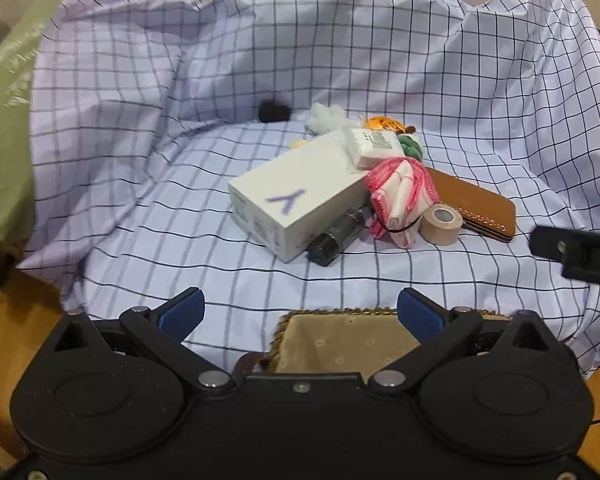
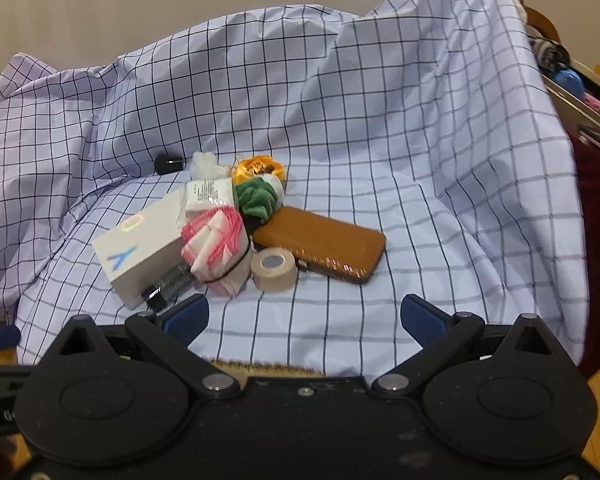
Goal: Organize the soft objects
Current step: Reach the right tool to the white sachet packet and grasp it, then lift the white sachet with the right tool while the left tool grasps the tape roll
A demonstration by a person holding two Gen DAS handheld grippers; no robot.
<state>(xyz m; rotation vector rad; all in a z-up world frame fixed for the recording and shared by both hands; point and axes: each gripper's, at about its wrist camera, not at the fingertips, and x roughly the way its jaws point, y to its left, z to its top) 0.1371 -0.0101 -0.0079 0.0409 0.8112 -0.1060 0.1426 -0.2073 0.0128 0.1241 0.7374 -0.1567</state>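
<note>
both the left gripper [image 1: 300, 314] and the right gripper [image 2: 305, 318] hang with their blue-padded jaws spread wide and holding nothing, above the near edge of a pale lilac cloth with a dark grid pattern [image 1: 172, 216]. the clutter sits bunched mid-cloth: a folded pink-and-white knitted cloth bound with a black band [image 2: 217, 249] leans on a white rectangular box [image 2: 140, 248], with a beige tape roll [image 2: 274, 269] just beside it and a flat brown leather case [image 2: 324, 245] behind. a green knotted fabric piece [image 2: 255, 198] and a white fluffy tuft [image 2: 205, 164] lie at the far side of the pile.

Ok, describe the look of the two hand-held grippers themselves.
Both look alike: the left hand-held gripper and right hand-held gripper each have a matte black plastic body with two round housings, black linkage arms on silver pivot pins, and two textured blue finger pads. No cables, sleeves or hands are clearly visible.
</note>
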